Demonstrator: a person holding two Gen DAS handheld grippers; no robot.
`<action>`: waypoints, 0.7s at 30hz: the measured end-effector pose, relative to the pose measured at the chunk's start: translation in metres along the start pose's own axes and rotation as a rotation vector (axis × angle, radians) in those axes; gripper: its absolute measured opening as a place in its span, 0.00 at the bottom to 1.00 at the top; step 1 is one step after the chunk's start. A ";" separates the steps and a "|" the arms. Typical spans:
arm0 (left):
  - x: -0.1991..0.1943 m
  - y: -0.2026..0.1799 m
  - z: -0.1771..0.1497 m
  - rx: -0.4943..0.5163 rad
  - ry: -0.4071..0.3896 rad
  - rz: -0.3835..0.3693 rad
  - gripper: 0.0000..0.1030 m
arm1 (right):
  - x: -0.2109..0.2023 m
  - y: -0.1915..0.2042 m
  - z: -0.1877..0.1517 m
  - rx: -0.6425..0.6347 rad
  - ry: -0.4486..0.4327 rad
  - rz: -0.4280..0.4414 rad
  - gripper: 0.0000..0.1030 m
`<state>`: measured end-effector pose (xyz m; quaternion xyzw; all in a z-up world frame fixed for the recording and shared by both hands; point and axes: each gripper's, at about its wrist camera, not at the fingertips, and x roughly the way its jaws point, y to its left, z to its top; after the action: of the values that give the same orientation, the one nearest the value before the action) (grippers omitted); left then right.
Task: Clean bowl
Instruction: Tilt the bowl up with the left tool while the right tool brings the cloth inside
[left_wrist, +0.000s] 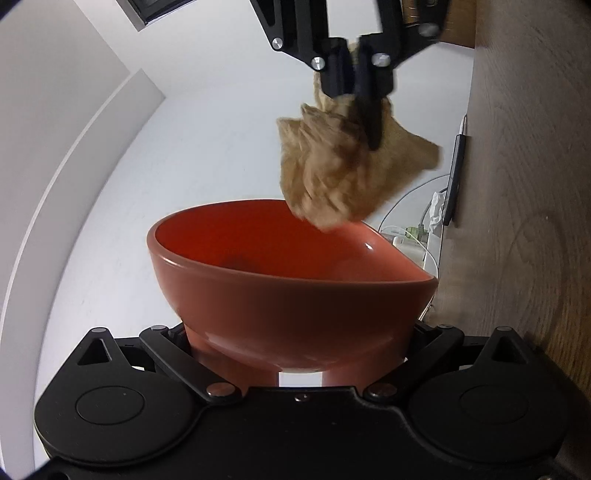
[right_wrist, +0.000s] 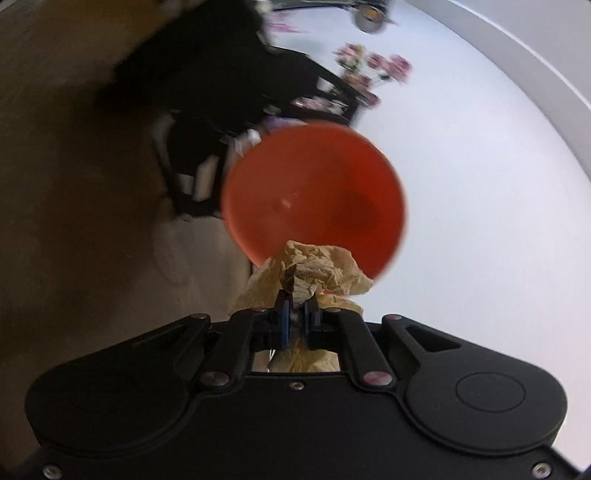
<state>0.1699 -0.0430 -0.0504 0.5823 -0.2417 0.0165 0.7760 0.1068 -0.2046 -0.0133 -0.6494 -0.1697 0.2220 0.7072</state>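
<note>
Bowl (left_wrist: 291, 284) is sitting raised off the wooden table (left_wrist: 524, 184), and I am clamping its foot with my left gripper (left_wrist: 299, 365), jaws spread wide around that base. Just above the bowl's far rim, my right gripper (right_wrist: 298, 314) is pinching a crumpled tan cloth (left_wrist: 332, 166) tight. I am judging the bowl glazed, hard, slippery and breakable, so holding it low by the foot seems safest while the soft cloth wipes inside.

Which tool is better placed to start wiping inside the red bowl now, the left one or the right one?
The right tool. It is shut on the crumpled tan cloth, which hangs at the bowl's rim. The left tool is occupied gripping the bowl's base.
</note>
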 end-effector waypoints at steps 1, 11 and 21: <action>0.001 0.000 -0.001 0.000 0.001 0.000 0.95 | 0.001 0.002 0.003 -0.005 -0.018 0.003 0.08; 0.004 -0.001 -0.002 0.000 -0.001 0.000 0.95 | 0.019 0.013 0.012 -0.081 -0.189 -0.133 0.08; 0.007 -0.002 -0.004 0.000 0.000 0.000 0.95 | 0.065 0.001 -0.034 -0.059 -0.048 -0.191 0.08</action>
<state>0.1784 -0.0417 -0.0504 0.5823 -0.2417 0.0162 0.7760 0.1794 -0.1989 -0.0204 -0.6454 -0.2541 0.1640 0.7014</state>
